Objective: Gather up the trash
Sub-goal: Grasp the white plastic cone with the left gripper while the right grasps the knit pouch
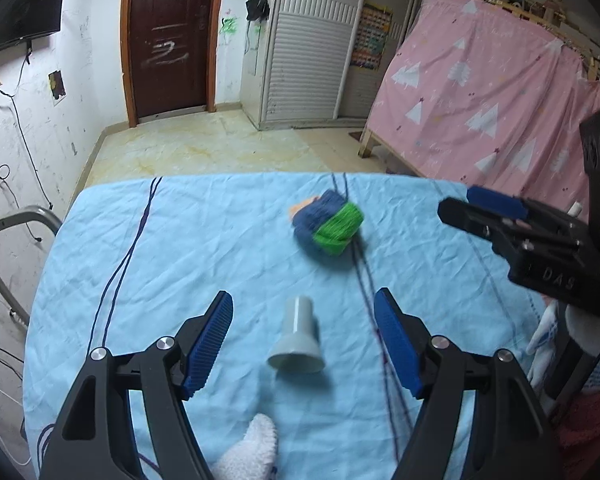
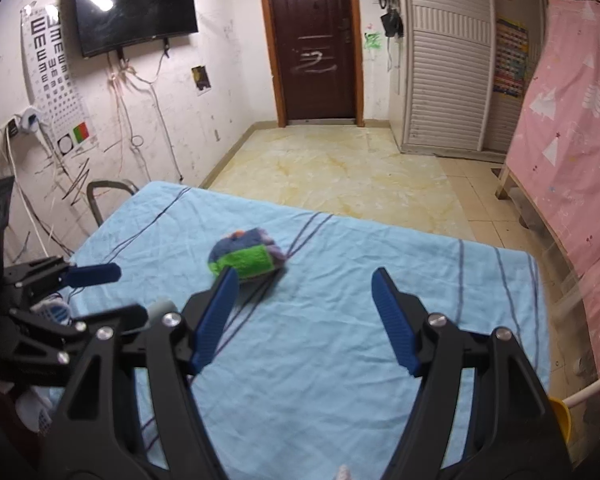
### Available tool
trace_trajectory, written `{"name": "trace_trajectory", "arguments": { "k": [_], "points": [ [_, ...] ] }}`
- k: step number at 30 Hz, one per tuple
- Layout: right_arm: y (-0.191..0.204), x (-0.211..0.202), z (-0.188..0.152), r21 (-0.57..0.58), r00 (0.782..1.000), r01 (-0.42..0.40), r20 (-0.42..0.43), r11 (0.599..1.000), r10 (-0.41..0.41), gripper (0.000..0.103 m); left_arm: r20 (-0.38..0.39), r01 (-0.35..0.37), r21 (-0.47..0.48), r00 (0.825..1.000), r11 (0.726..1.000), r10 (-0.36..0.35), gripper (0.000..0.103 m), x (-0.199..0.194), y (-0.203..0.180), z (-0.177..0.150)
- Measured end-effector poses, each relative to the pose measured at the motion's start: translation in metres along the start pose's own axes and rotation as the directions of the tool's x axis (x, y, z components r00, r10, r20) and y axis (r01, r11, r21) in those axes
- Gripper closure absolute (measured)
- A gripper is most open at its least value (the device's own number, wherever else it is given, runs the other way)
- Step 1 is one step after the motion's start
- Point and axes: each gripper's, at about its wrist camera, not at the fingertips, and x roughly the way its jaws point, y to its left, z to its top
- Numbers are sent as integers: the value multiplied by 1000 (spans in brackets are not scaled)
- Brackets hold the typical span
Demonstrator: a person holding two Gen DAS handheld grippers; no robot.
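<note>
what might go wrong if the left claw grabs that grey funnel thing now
The funnel lies on its side between the open left claw fingers; its tapered body might slip out or roll when squeezed. The cloth is wrinkled, so low fingers may snag it. The right claw hovers close by and could collide.

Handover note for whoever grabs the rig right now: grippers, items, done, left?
Left gripper: open, empty, lined up on the grey plastic funnel lying on its side on the blue sheet.
Right gripper: open, empty, above the sheet.
Rolled blue-green cloth bundle sits further out, mid-sheet.
White fluffy cloth at the near edge.
Done: nothing visibly collected.
Left: probably funnel first, then the bundle. No bin in view.
</note>
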Motion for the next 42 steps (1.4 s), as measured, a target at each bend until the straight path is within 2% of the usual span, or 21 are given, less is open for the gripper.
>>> {"name": "trace_trajectory", "arguments": {
  "k": [8,10,14,16,20,24,32,42],
  "points": [
    [12,18,2,-11,999,-16,-32,1000,16,36,-63,-33,67,997,997,38,40,16,-6,-13],
    [14,22,3,-14,999,-15,-41,1000,14,35,-75,-33,74,996,997,38,46,20,-6,-15],
    [18,31,5,-22,998,-17,-54,1000,15,35,-94,-25,74,995,997,32,71,24,-3,-19],
    [20,36,5,-31,998,-22,-61,999,20,32,-96,-17,80,995,997,25,79,25,-2,-20],
    [30,50,7,-50,996,-32,-82,998,28,30,-85,4,94,996,996,4,79,23,-2,-23],
    [39,64,9,-65,994,-45,-102,997,38,30,-59,32,64,998,997,-28,79,14,6,-22],
    [52,89,17,-91,990,-60,-135,994,47,30,-10,24,27,1000,999,-24,79,-3,27,-11],
    [59,113,18,-115,983,-32,-181,993,10,30,-4,37,-4,999,999,-37,79,-4,37,-8]
  ]
}}
